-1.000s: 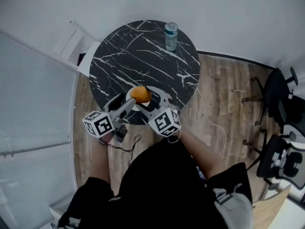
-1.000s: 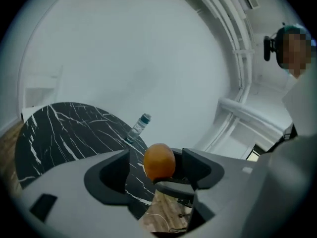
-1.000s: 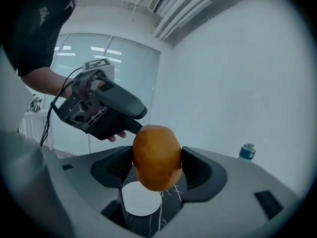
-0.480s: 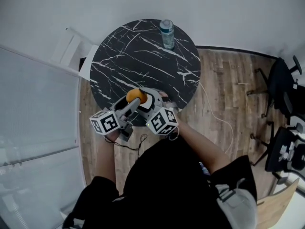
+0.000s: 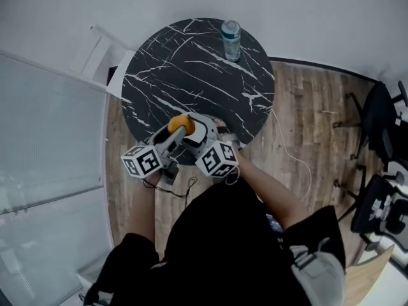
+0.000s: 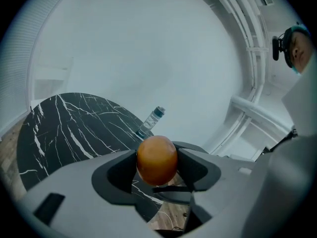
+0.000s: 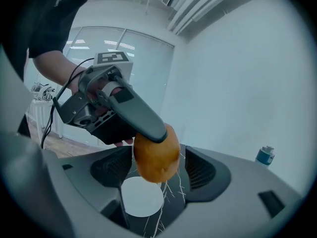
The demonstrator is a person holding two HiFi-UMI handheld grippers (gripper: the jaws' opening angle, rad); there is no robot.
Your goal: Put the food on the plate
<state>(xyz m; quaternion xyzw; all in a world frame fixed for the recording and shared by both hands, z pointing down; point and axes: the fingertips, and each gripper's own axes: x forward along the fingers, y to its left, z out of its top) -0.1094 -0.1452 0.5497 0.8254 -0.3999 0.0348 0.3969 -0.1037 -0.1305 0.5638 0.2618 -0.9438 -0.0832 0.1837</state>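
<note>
An orange, rounded piece of food (image 6: pixel 156 160) hangs in the air between the pads of my left gripper (image 6: pixel 156 166), whose jaws are closing on it; both pads touch it. In the right gripper view the same food (image 7: pixel 156 155) sits under a left gripper finger (image 7: pixel 133 110), in the gap of my right gripper (image 7: pixel 157 171), which stands open around it. A white plate (image 7: pixel 142 197) lies directly below on the black marble table (image 7: pixel 171 207). From the head view both grippers meet over the table's near edge around the food (image 5: pixel 179 123).
A water bottle (image 5: pixel 231 40) stands at the far edge of the round table (image 5: pixel 191 62). Wooden floor (image 5: pixel 306 120) surrounds the table, with office chairs (image 5: pixel 382 196) at the right and a white frame (image 5: pixel 95 56) at the left.
The food stays between the two grippers over the table's near edge. The pair has drifted slightly left in the head view, and the view itself has shifted a little.
</note>
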